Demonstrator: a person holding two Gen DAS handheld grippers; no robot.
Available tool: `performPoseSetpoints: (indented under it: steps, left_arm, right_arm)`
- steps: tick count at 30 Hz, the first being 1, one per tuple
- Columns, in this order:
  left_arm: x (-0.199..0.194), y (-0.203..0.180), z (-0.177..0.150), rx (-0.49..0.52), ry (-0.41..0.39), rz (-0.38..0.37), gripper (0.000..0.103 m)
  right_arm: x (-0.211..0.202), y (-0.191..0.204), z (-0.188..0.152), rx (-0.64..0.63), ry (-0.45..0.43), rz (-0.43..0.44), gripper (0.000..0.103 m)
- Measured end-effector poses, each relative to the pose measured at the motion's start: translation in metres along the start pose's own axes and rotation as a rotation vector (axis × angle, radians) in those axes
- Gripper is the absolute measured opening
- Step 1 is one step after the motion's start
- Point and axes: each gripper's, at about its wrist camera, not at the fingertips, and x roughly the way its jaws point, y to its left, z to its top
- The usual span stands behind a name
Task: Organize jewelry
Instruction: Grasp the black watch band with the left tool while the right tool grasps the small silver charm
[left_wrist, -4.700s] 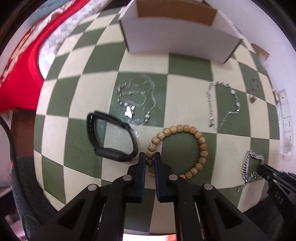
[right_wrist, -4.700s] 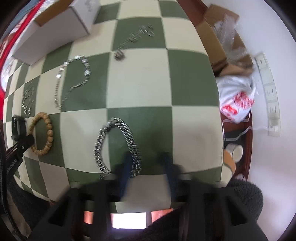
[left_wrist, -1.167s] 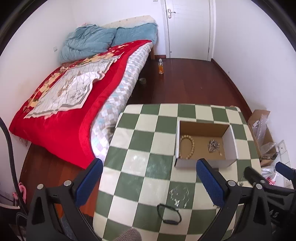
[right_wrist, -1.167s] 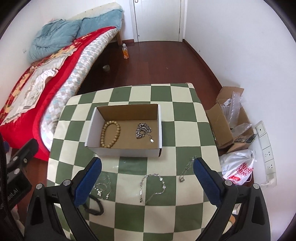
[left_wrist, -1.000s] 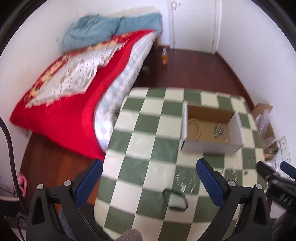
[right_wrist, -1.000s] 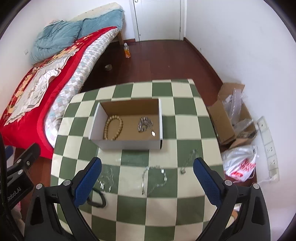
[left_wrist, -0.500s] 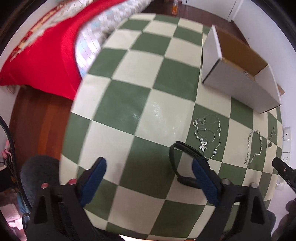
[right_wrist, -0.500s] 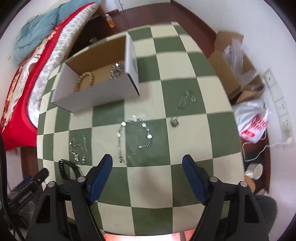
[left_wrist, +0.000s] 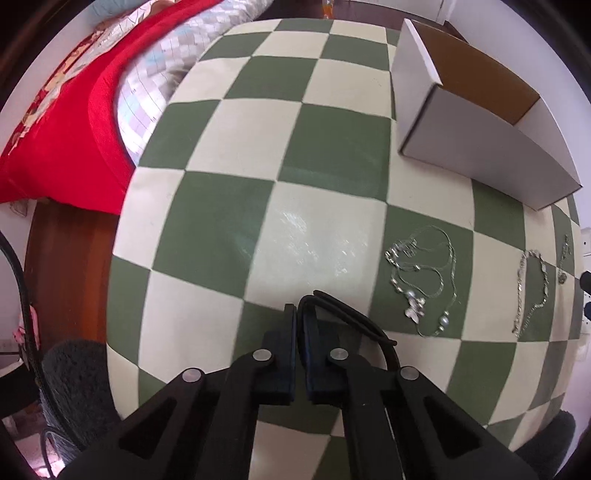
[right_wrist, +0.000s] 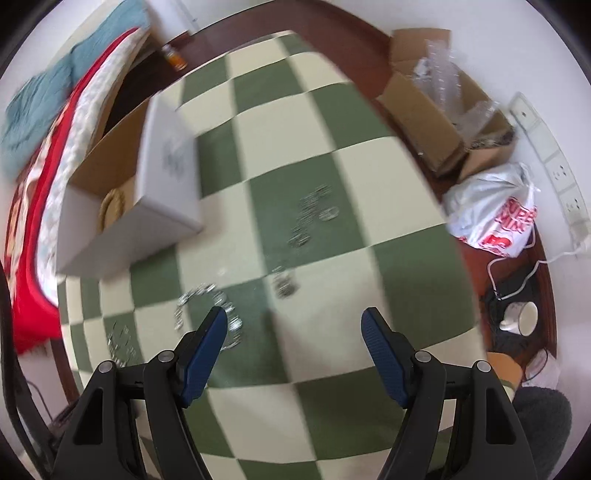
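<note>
Both claws have dropped from a high view of the room to just over the checkered counter (left_wrist: 229, 236). Left claw (left_wrist: 300, 325) has just been closing and now pinches the near side of the black band (left_wrist: 354, 325), which lies at 6 o'clock in its view, partly under the fingers. Right claw (right_wrist: 293, 332) has narrowed a little but stands spread with nothing between the pads, over a blurred silver bracelet (right_wrist: 207, 306) at 8 o'clock. A pendant necklace (left_wrist: 424, 280) lies at 3 o'clock from the band; the white box (left_wrist: 487, 155) sits at 1 o'clock. The band looks light and springy, so an edge pinch should hold; the fine chains seem limp and likely to slip, best taken where links bunch.
</note>
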Motion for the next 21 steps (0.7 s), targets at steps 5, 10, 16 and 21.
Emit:
performPoseSetpoints:
  steps: [5, 10, 16, 21]
  left_arm:
    - [-0.008, 0.001, 0.007, 0.007, -0.042, 0.031, 0.001]
    - [-0.019, -0.001, 0.016, 0.027, -0.068, 0.043, 0.001]
    - [-0.031, -0.007, 0.016, 0.046, -0.089, 0.041, 0.001]
    - [-0.033, -0.006, 0.022, 0.059, -0.106, 0.034, 0.001]
  right_arm:
    - [0.002, -0.022, 0.014, 0.040, -0.004, -0.017, 0.072]
    - [0.014, -0.018, 0.021, 0.059, 0.007, 0.037, 0.059]
    - [0.026, 0.014, 0.014, -0.085, 0.000, -0.070, 0.047]
    - [0.030, 0.033, -0.002, -0.212, -0.018, -0.151, 0.013]
